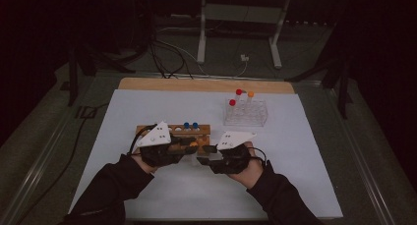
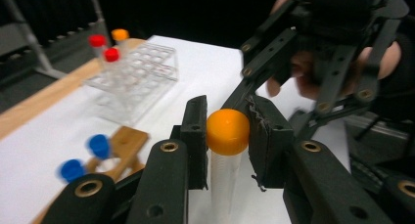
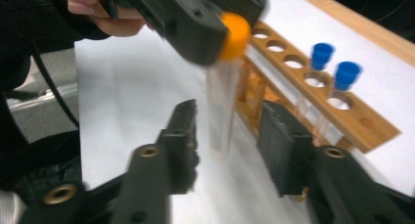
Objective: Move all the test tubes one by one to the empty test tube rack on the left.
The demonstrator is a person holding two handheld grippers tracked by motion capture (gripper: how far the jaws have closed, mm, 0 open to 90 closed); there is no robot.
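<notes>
Left claw point(image 2: 227, 141) pinching the orange cap point(image 2: 227, 131) of a clear test tube point(image 2: 224, 177), one pad on each side of the cap, tube hanging down between the black jaws. Same tube point(image 3: 222, 104) seen from the right gripper view, held aloft under the left claw point(image 3: 215, 31), just beside the wooden tube rack point(image 3: 337, 111).

Right claw point(image 3: 227, 136) spread, pads standing off either side of the tube's lower end without pressing it.

Both claws point(image 1: 184, 145) point(image 1: 205, 155) nose to nose above the white table sheet point(image 1: 147, 107), nearer the front edge than the far one, right in front of the wooden rack point(image 1: 172, 130). Two blue-capped tubes point(image 1: 191, 126) upright in that rack.

Toward the far right corner, a clear plastic rack point(image 1: 246, 114) carrying two red-capped tubes point(image 1: 235, 98) and one orange-capped tube point(image 1: 250, 95).
</notes>
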